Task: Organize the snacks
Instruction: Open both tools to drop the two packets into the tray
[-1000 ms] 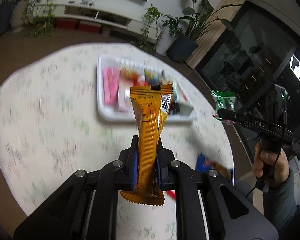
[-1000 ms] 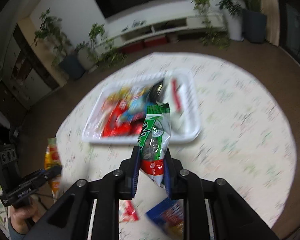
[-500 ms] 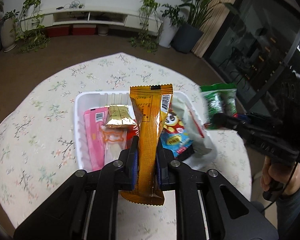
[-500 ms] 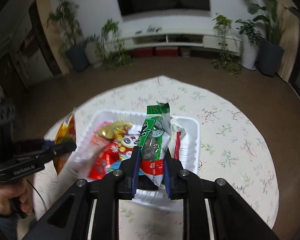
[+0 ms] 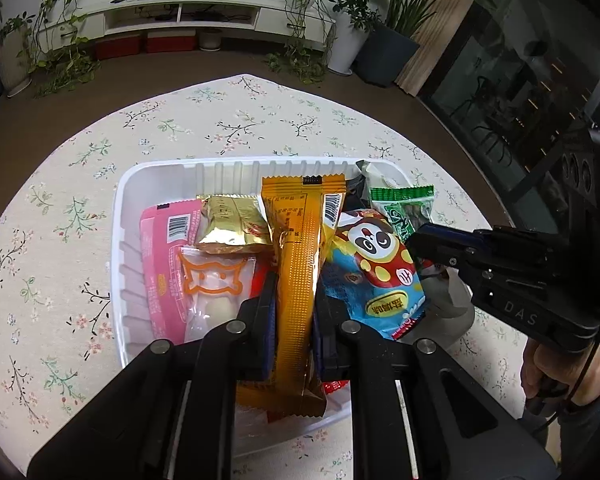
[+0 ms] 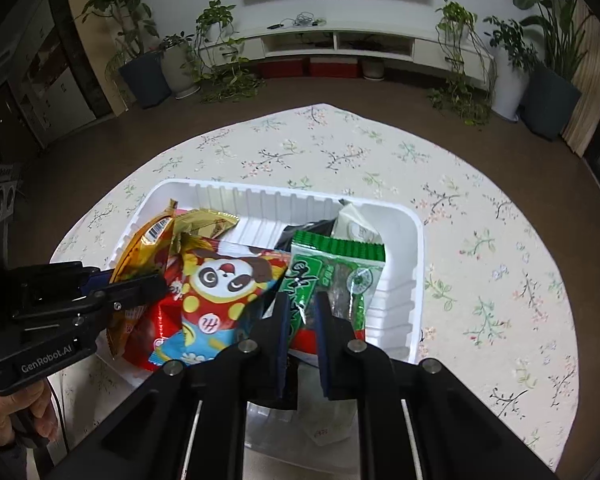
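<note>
A white ribbed tray (image 5: 118, 248) (image 6: 404, 280) sits on the round flowered table and holds several snack packets. My left gripper (image 5: 294, 292) is shut on a long orange packet (image 5: 298, 264) that hangs over the tray's middle. In the right wrist view that orange packet (image 6: 140, 248) shows at the tray's left side. My right gripper (image 6: 302, 312) is shut on a green seaweed packet (image 6: 332, 272), held over the tray's right part; the green packet (image 5: 404, 212) also appears in the left wrist view. A panda packet (image 5: 376, 264) (image 6: 220, 288) lies between the two.
Inside the tray lie a pink packet (image 5: 164, 264), a gold packet (image 5: 232, 224) and a clear pouch with an orange cat outline (image 5: 212, 284). The flowered tablecloth (image 6: 480, 240) surrounds the tray. A hand (image 5: 556, 364) grips the right tool. Potted plants and a low white cabinet stand behind.
Both grippers have moved in over the tray with their packets and come lower. The tray now fills the centre of both views and the two grippers are close together.
</note>
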A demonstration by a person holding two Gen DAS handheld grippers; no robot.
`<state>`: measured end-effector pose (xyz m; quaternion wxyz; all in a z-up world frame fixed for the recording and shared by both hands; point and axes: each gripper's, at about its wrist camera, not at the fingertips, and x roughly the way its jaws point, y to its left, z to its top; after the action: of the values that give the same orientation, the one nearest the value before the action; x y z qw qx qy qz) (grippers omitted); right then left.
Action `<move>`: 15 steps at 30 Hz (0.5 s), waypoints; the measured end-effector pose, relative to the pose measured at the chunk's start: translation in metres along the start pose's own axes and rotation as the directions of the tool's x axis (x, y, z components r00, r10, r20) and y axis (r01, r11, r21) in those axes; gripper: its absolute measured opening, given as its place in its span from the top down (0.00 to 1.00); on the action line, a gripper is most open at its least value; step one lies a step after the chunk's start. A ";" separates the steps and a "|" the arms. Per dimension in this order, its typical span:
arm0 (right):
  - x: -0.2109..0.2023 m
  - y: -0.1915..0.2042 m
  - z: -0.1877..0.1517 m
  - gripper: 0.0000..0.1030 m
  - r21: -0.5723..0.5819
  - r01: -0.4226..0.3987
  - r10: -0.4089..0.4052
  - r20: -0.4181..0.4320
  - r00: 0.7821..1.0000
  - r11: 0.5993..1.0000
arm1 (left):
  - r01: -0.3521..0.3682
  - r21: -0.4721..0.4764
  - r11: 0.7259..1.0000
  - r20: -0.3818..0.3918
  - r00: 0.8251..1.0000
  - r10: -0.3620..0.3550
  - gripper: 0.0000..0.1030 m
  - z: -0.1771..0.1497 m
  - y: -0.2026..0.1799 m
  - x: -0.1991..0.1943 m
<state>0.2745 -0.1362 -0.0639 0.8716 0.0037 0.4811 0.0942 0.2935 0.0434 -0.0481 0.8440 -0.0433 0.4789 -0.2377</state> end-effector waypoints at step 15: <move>-0.031 -0.002 -0.009 0.66 0.033 -0.054 0.052 0.080 0.995 0.998 | -0.028 0.000 1.000 0.049 0.998 0.028 0.30 -0.007 -0.010 -0.020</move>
<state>0.2513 -0.1441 -0.0434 0.8868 0.0356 0.4477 0.1087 0.2757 0.0446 -0.0334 0.8588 -0.0423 0.4584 -0.2248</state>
